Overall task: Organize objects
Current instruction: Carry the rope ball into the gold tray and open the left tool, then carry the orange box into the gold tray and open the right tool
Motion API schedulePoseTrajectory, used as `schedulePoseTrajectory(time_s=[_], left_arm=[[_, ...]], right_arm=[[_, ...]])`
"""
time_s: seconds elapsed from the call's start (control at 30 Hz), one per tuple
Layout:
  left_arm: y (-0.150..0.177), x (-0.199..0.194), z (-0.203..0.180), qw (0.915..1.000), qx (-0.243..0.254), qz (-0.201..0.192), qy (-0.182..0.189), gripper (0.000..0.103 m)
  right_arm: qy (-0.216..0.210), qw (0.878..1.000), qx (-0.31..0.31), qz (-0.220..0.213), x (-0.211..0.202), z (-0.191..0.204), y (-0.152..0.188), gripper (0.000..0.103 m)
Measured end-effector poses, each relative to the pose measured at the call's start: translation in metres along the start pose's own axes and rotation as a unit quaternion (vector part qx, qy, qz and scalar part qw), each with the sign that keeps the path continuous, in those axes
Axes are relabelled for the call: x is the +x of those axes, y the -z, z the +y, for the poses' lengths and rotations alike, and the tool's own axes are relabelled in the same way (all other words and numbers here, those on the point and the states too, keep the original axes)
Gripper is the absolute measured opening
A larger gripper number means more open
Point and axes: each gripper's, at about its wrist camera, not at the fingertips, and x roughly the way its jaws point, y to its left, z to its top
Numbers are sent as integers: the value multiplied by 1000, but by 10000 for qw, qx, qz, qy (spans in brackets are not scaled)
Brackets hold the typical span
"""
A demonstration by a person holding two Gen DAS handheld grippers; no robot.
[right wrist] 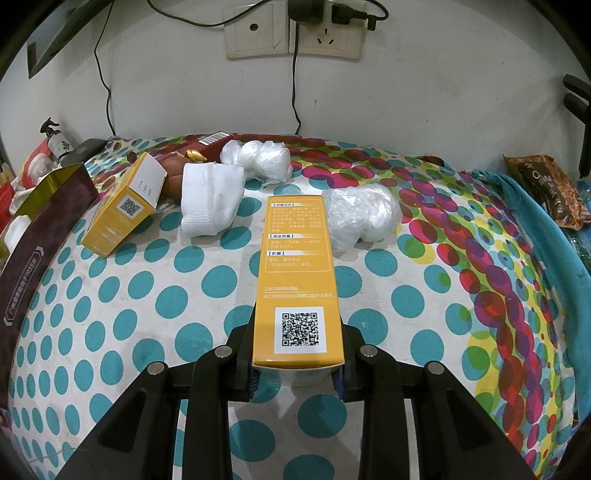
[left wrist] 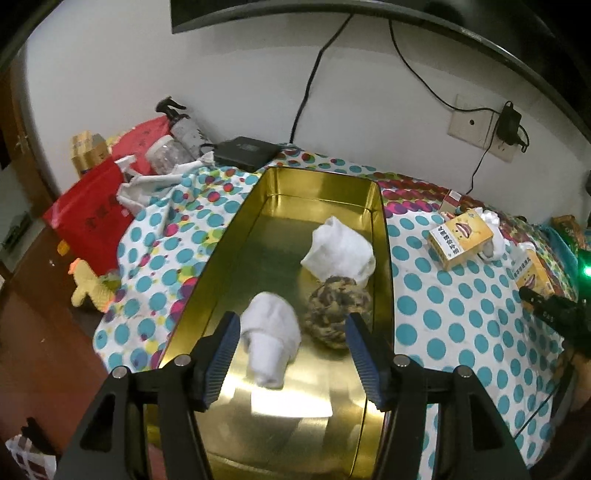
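A gold tin box (left wrist: 376,221) lies on the dotted cloth and holds a rolled white sock (left wrist: 269,336), a white sock bundle (left wrist: 338,251) and a camouflage sock ball (left wrist: 338,310). My left gripper (left wrist: 291,350) is open above the tin, its jaws on either side of the rolled sock. My right gripper (right wrist: 297,373) is shut on a yellow medicine box (right wrist: 297,273), which points away from me. A second yellow box (right wrist: 123,205) and a white sock (right wrist: 210,201) lie further back. The right gripper also shows in the left wrist view (left wrist: 554,314).
Two crumpled clear plastic bags (right wrist: 364,214) (right wrist: 258,157) lie on the cloth. The tin's dark outer wall (right wrist: 44,236) is at the left. A red bag (left wrist: 88,206), jars and a spray bottle (left wrist: 181,125) crowd the back left. Wall sockets (right wrist: 291,33) with cables are behind.
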Motion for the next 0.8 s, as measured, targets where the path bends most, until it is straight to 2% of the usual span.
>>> schedulePoseTrajectory(time_s=[0.17, 0.37, 0.5, 0.67, 0.8], left_arm=[[17, -21, -1, 9994, 100, -209, -245, 61], [29, -33, 2, 9988, 217, -349, -270, 61], [33, -39, 10, 9992, 95, -378, -128, 61], [37, -44, 24, 9990, -27, -428, -137, 61], [40, -48, 38, 9986, -84, -492, -190, 61]], right_arm=[[10, 10000, 8, -15, -1, 0, 0, 28], [67, 9998, 95, -158, -7, -3, 0, 28], [35, 9996, 217, -160, -7, -8, 0, 28], [113, 9994, 87, -325, -14, -3, 0, 28], [-54, 9991, 160, -401, -29, 6, -4, 28]])
